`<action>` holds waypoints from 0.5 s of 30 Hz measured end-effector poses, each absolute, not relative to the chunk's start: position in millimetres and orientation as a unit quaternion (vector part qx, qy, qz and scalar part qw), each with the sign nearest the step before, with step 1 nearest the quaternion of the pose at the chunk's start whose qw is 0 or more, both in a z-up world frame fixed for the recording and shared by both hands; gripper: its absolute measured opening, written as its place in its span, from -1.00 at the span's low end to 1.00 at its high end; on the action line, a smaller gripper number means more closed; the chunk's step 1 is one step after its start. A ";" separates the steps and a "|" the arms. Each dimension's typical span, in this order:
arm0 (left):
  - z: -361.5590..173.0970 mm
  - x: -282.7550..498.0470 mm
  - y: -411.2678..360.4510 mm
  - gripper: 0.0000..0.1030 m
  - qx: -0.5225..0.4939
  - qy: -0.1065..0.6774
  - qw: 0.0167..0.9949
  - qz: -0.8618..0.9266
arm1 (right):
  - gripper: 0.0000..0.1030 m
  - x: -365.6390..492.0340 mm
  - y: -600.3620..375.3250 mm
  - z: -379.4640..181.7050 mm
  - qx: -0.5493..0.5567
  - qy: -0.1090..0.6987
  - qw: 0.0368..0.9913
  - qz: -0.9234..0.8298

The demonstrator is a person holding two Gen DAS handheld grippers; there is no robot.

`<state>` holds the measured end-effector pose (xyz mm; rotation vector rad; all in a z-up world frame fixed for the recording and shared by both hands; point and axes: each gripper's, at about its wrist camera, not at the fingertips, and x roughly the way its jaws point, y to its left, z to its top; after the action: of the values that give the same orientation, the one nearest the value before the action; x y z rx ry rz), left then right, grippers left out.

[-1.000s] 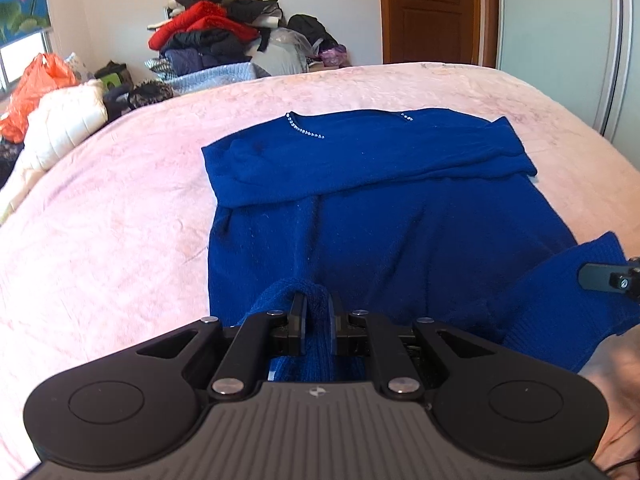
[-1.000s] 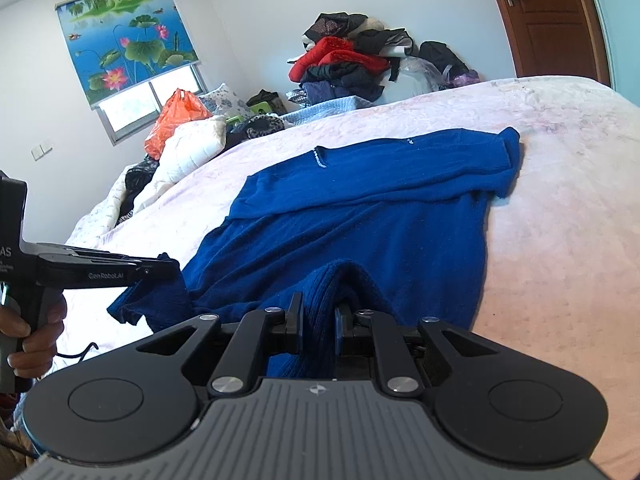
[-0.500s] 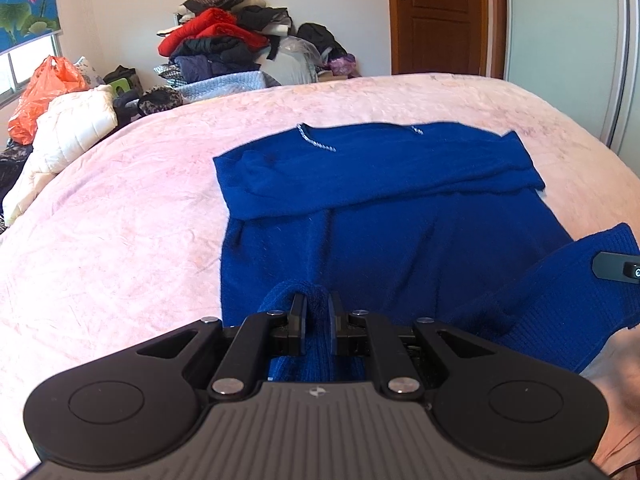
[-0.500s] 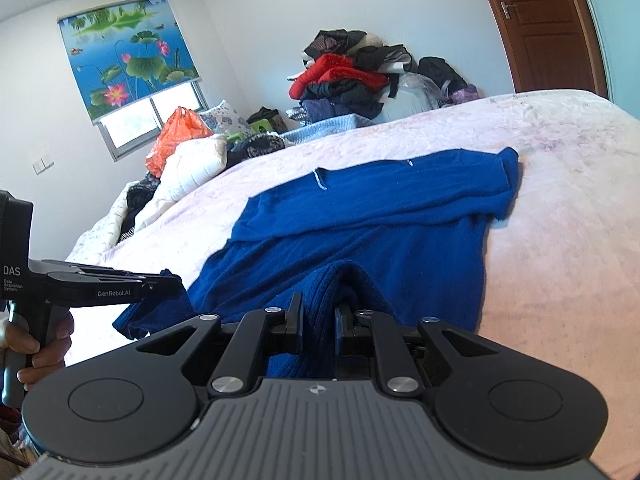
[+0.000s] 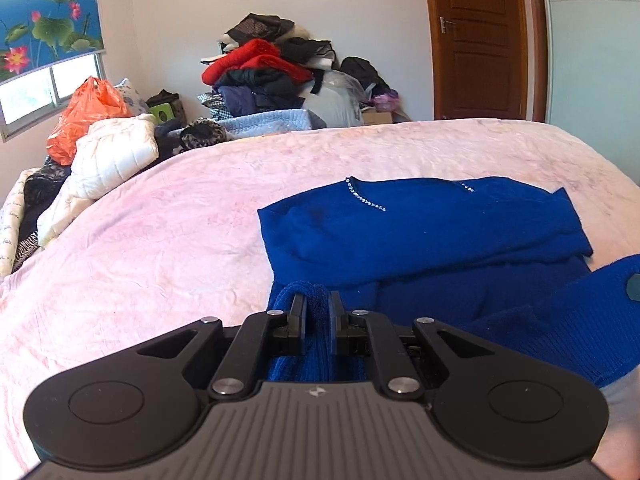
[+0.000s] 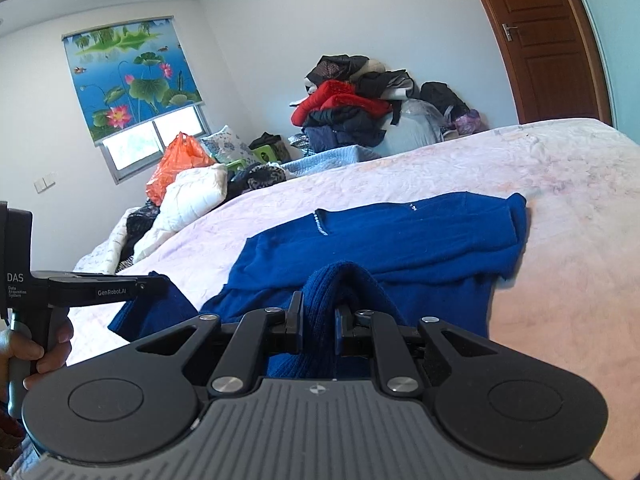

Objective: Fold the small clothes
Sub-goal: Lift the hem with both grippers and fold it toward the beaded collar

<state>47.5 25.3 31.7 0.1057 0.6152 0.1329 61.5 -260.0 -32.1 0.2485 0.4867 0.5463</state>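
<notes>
A royal-blue knit sweater [image 5: 420,236] with a beaded neckline lies on the pink bedspread [image 5: 160,248], its sleeves folded across the chest. My left gripper [image 5: 318,304] is shut on a bunched fold of the sweater's lower hem, lifted off the bed. In the right wrist view the same sweater [image 6: 400,240] shows, and my right gripper [image 6: 319,308] is shut on another raised fold of the hem. The left gripper [image 6: 160,282] appears there at the left, held by a hand [image 6: 36,356], pinching blue cloth. The hem hangs between the two grips.
A heap of clothes [image 5: 272,76] stands against the far wall. A white quilted jacket [image 5: 112,160] and an orange plastic bag [image 5: 84,116] lie at the bed's left edge. A wooden door [image 5: 484,40] is at the back right. Pink bedspread stretches left of the sweater.
Both grippers have risen and moved forward with the hem still in them, so the lower part of the sweater has lifted towards the chest and less of the body shows.
</notes>
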 end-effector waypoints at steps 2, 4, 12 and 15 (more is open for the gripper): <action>31.0 51.1 23.4 -0.80 0.056 0.300 0.950 0.070 | -0.66 65.8 -258.3 -33.8 0.121 0.237 0.927 0.264; 31.0 53.3 21.6 -0.80 0.060 0.297 0.950 0.072 | -0.66 70.7 -257.0 -35.8 0.120 0.238 0.928 0.260; 33.1 64.6 23.2 -0.80 0.061 0.293 0.951 0.078 | -0.66 83.1 -254.9 -37.1 0.122 0.233 0.931 0.253; 33.0 68.7 24.5 -0.80 0.060 0.293 0.951 0.077 | -0.66 87.5 -254.1 -35.6 0.121 0.230 0.932 0.252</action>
<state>68.7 24.5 33.0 0.1217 0.5952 0.1566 87.5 -254.1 -35.6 0.2474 0.4710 0.5147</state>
